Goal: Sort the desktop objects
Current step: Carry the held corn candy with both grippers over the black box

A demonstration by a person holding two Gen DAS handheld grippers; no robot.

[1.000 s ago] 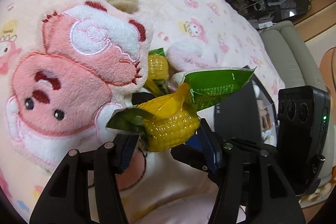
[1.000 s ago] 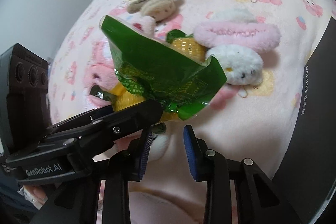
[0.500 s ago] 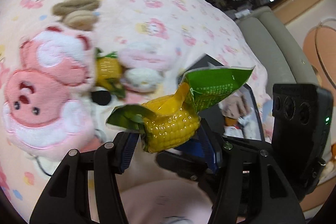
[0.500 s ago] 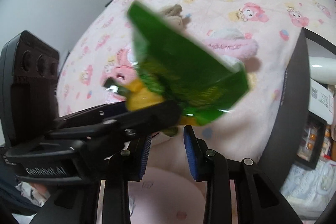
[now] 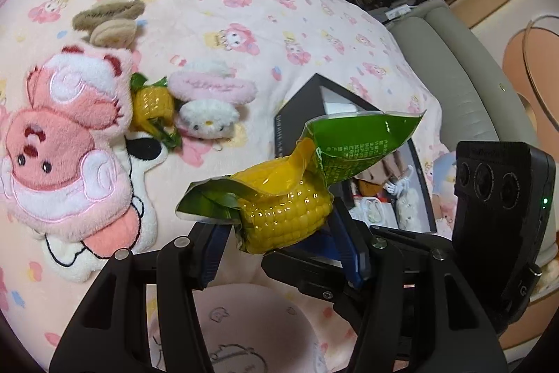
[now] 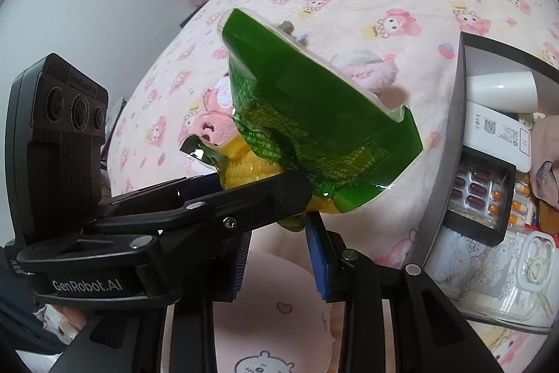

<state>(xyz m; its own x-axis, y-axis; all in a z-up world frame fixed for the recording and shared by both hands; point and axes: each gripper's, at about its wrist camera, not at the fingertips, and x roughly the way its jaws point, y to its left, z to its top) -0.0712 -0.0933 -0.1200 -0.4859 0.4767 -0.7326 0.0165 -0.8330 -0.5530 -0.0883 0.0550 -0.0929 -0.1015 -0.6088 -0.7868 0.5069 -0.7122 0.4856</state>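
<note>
My left gripper is shut on a packaged corn cob with a green wrapper, held above the pink blanket. The same corn pack fills the middle of the right wrist view, with the left gripper reaching in from the left. My right gripper is open and empty just below the pack. A second corn pack lies on the blanket between a pink plush and a white kitty plush.
A dark box stands right of the plushes; in the right wrist view it holds pill blisters and small packs. A brown plush lies at the back. A pink pouch sits below both grippers.
My left gripper has lifted the corn pack up and back from the plushes, toward the right. The dark box and its contents have come into view. The right gripper stays open below.
</note>
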